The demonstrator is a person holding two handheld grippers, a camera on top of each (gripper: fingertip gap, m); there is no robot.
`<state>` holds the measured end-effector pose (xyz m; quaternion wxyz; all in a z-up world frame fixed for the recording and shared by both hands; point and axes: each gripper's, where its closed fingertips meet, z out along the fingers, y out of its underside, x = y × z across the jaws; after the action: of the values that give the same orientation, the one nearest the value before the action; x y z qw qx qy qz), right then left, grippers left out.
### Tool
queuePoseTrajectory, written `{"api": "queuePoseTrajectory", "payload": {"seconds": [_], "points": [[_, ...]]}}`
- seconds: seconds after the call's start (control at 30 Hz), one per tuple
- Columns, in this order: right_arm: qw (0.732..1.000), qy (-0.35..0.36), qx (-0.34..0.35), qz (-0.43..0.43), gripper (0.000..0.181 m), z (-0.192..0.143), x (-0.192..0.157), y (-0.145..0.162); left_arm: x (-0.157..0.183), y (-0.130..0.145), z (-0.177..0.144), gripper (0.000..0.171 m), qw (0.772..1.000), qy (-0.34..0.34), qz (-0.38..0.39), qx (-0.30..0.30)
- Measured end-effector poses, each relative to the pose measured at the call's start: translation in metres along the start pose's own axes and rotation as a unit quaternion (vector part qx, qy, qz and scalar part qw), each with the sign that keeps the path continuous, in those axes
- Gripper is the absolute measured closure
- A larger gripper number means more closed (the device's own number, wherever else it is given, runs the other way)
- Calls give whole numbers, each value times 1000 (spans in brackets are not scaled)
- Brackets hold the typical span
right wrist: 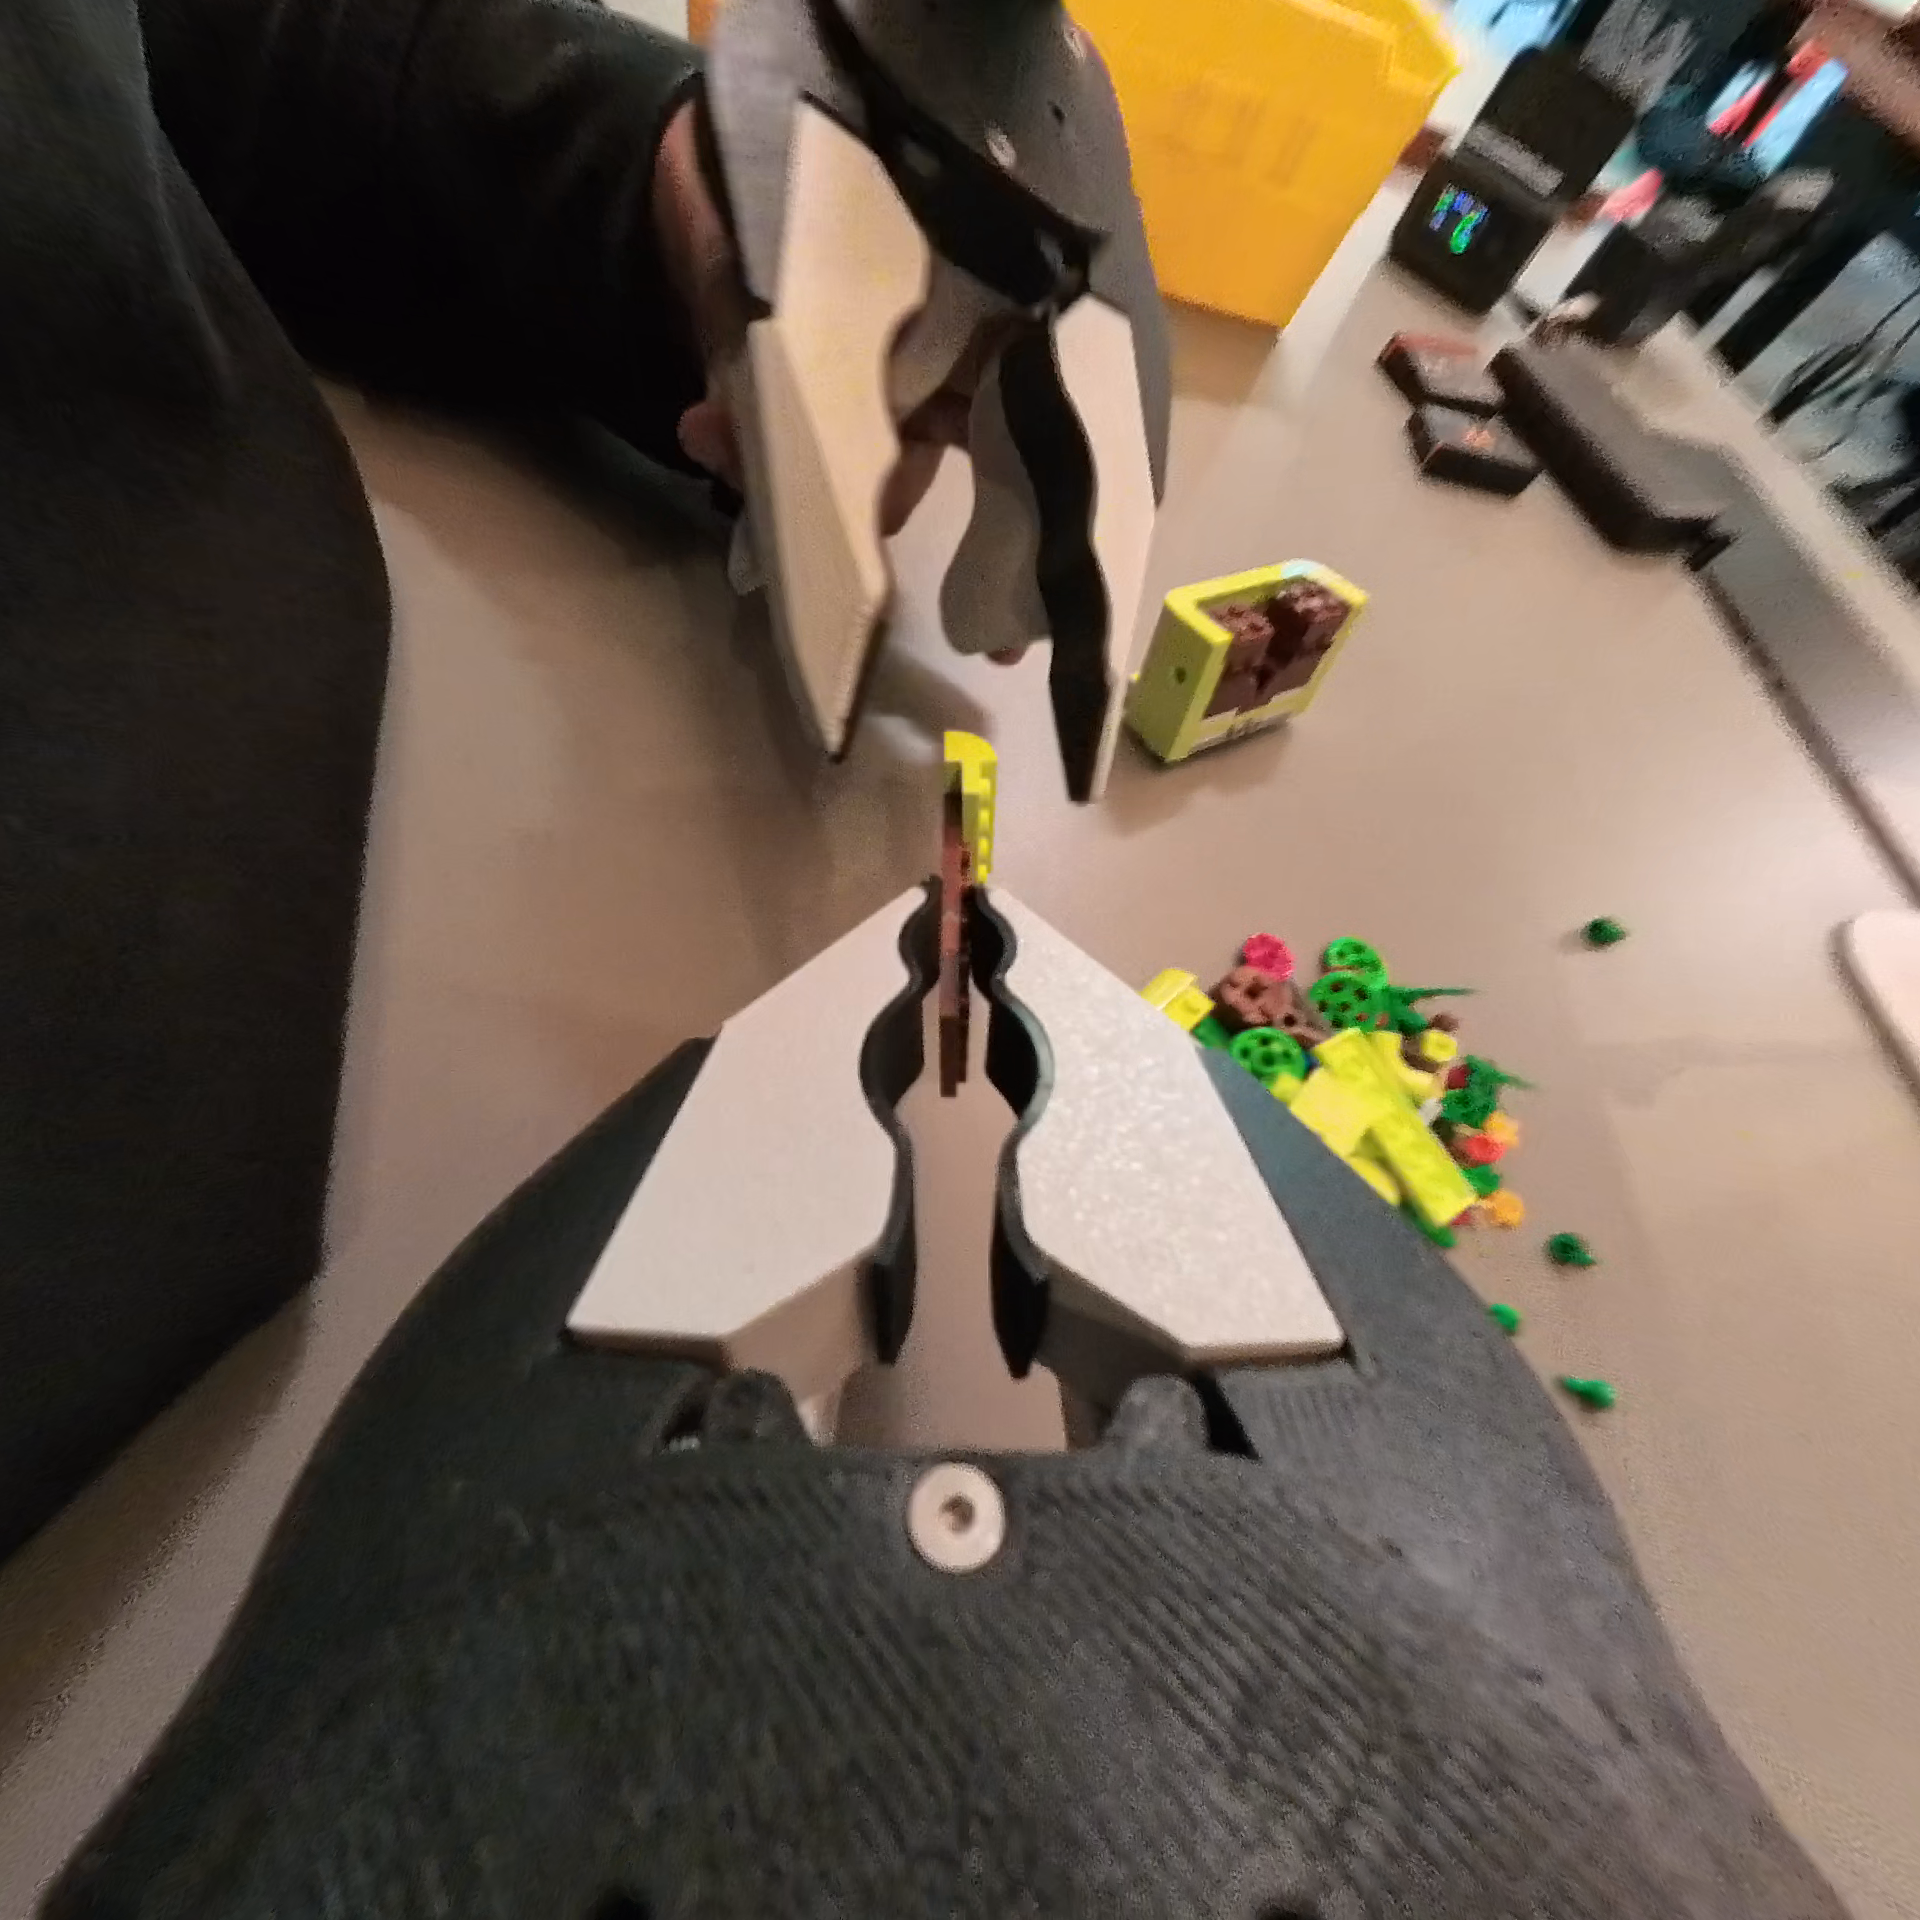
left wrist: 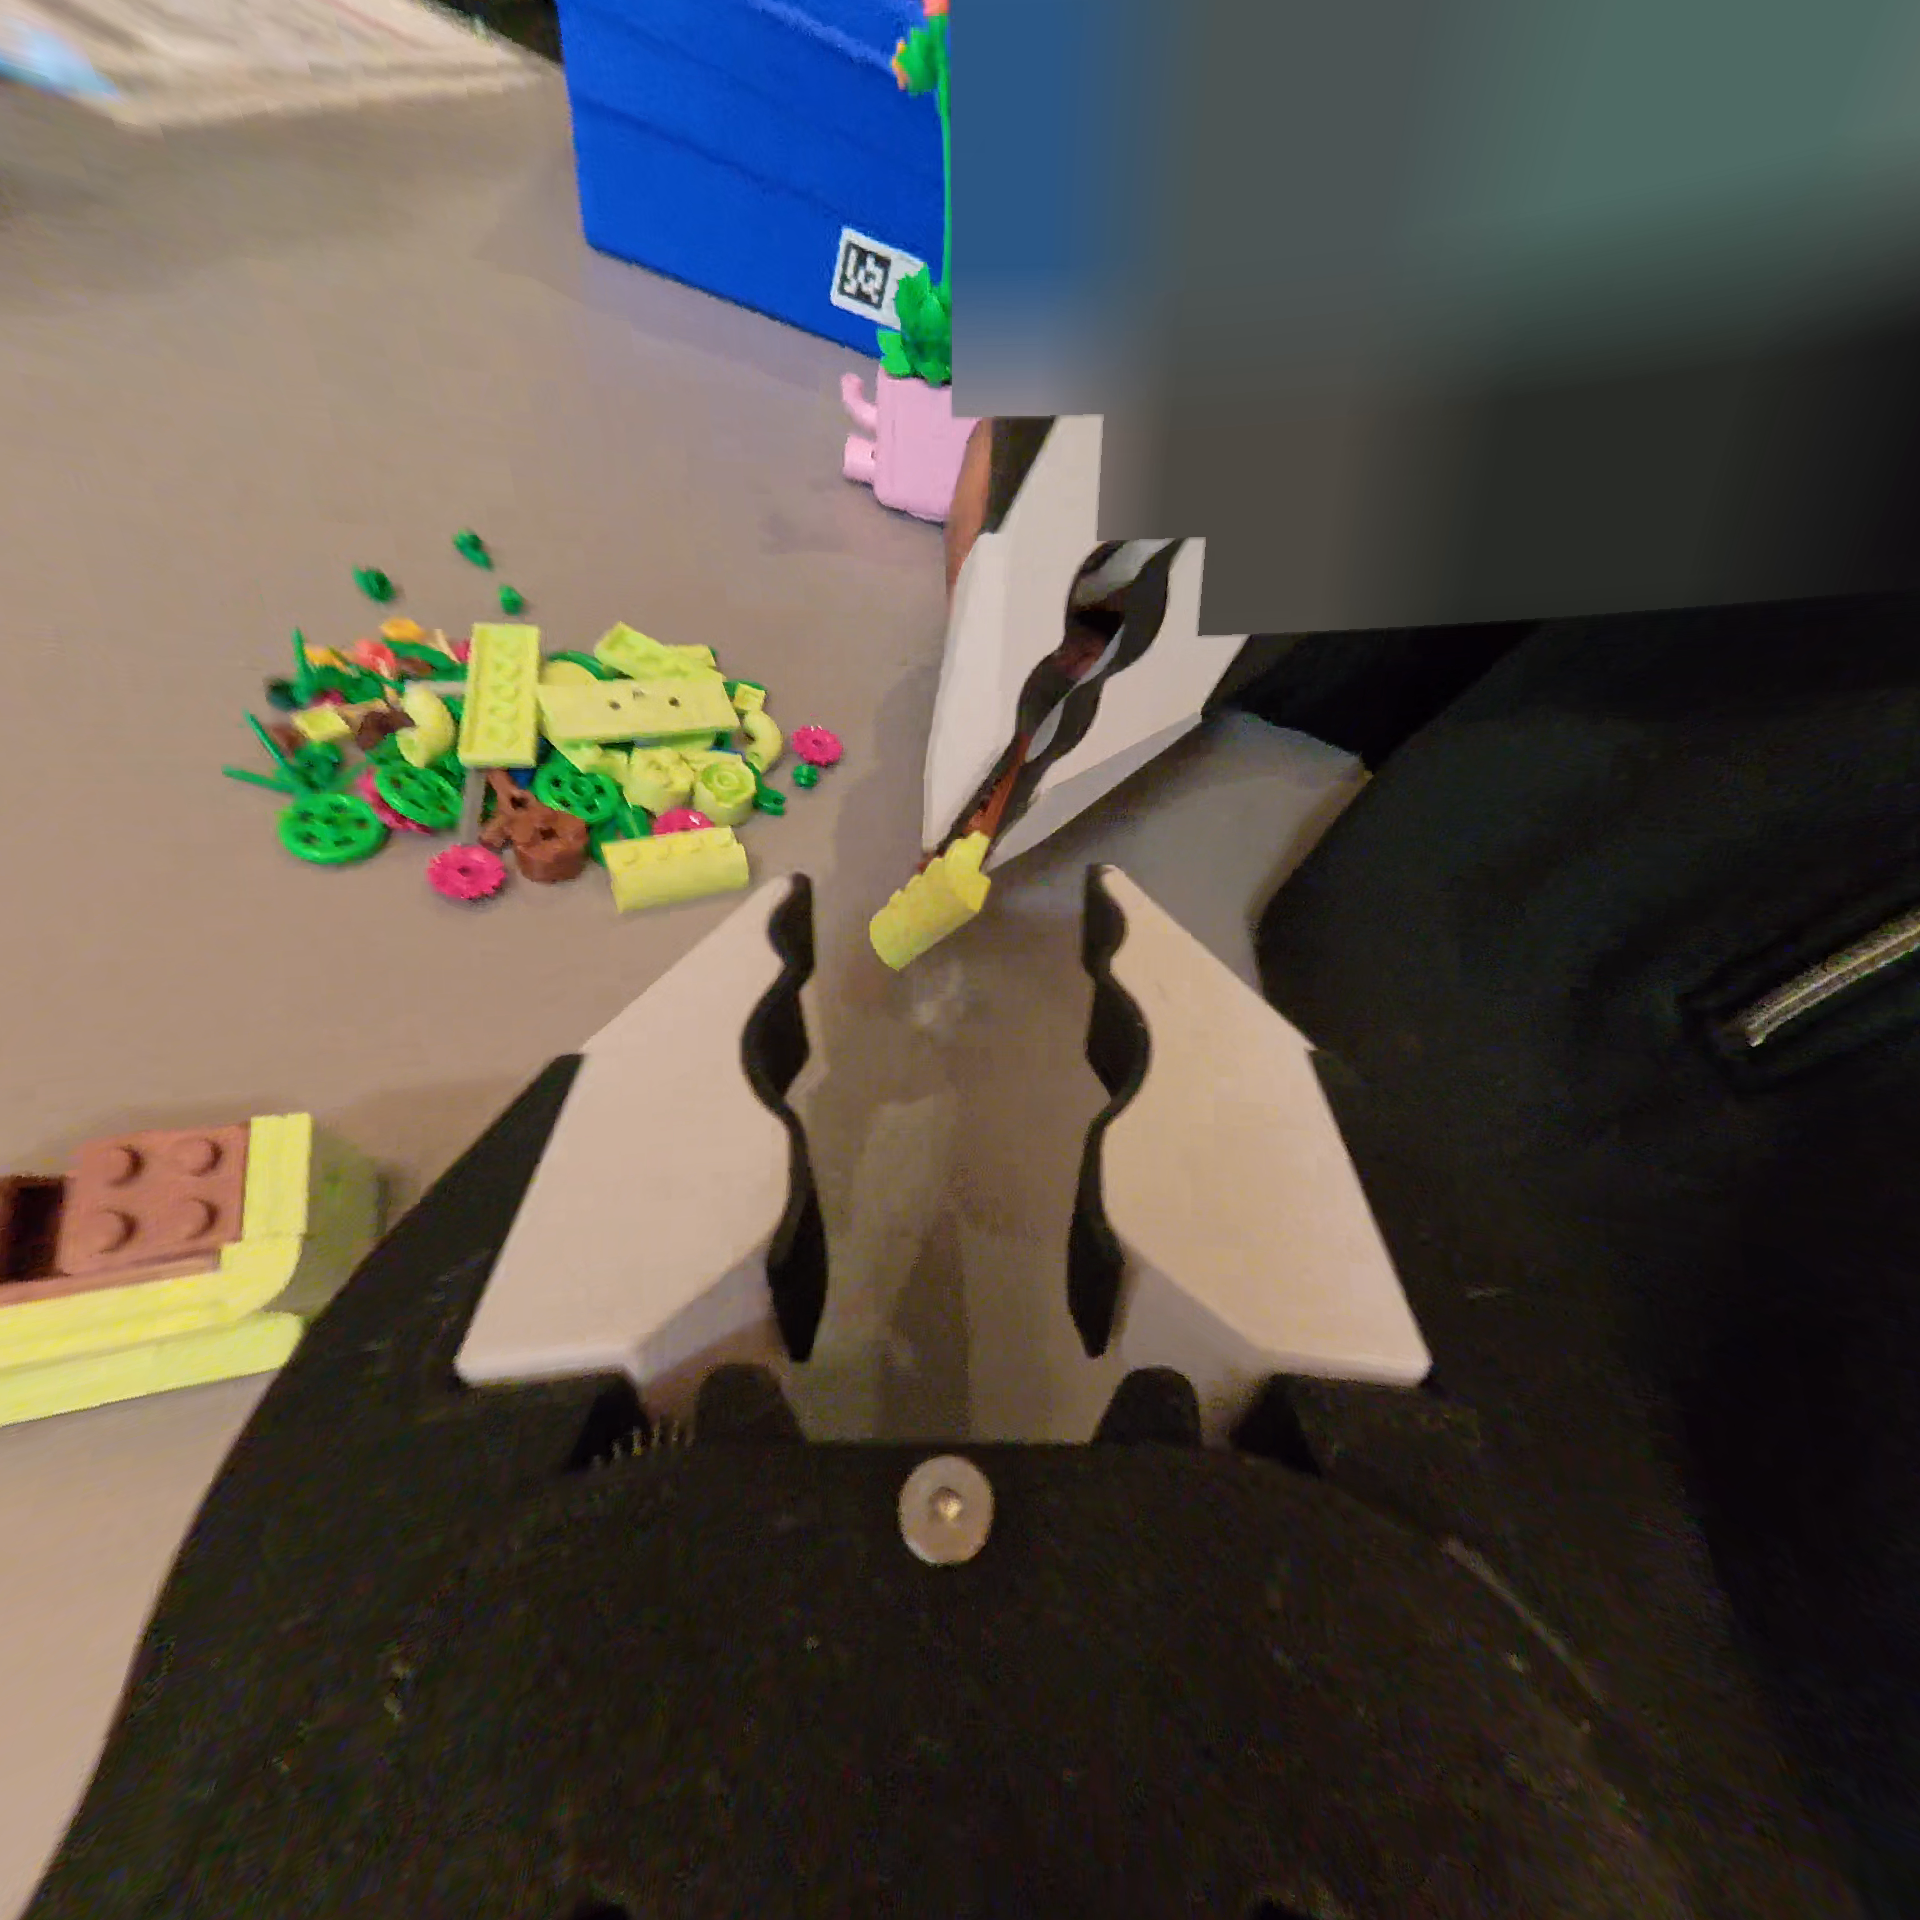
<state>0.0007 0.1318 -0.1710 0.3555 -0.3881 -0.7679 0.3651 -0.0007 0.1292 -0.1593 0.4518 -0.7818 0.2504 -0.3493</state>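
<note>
Both grippers meet over the grey table [left wrist: 312, 416], tip to tip. Right gripper [right wrist: 954, 904]: its jaws are pinched nearly together on a thin brown plate [right wrist: 953, 997] held edge-on, and a yellow-green curved brick [right wrist: 971, 805] is stuck to the plate's far end, jutting out beyond the fingertips. Plate and brick share one long axis, running straight out along the right gripper's fingers toward the other tool.

Left gripper [left wrist: 945, 883]: its jaws stand wide apart and grip nothing. The yellow-green brick sits just ahead of its fingertips, roughly centred in the gap though a touch toward its left finger, and not touching either finger as far as I can see. From the left gripper's side the brick's long axis lies slanted, tilting up and to the right toward the right gripper that carries it. So the left gripper is the free one and the nearer one to the brick's loose end.

Off to the left gripper's left, farther out, lies a heap of small pieces [left wrist: 520, 758]: green wheels, pink flowers, yellow-green plates. Close by its left flank sits a yellow-green and brown block assembly [left wrist: 156, 1247]. Farther ahead stand a blue bin [left wrist: 748, 156] and a pink pot with green leaves [left wrist: 914, 436].
</note>
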Motion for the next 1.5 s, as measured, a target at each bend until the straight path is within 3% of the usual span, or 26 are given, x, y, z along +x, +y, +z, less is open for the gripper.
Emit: {"api": "queuePoseTrajectory", "payload": {"seconds": [0.07,0.13,0.27,0.4,0.87,1.2,1.5], "points": [[997,-37,-3,65,178,0,-3,2,1,0,1,123,998,-26,62,-4],[987,-85,-2,134,178,0,-9,3,0,5,4,138,992,-53,116,-16],[973,-131,8,189,178,-2,-14,2,2,9,7,156,992,-46,112,-29],[976,-132,-7,175,178,-2,-17,7,6,14,6,165,993,-26,107,-40],[991,-104,-55,65,178,6,-29,23,8,31,13,167,991,-15,89,-97],[987,-138,-47,65,176,2,-38,23,14,33,16,167,994,16,35,-102],[969,-206,-44,130,177,-4,-48,23,24,38,19,166,990,22,80,-115]]}}
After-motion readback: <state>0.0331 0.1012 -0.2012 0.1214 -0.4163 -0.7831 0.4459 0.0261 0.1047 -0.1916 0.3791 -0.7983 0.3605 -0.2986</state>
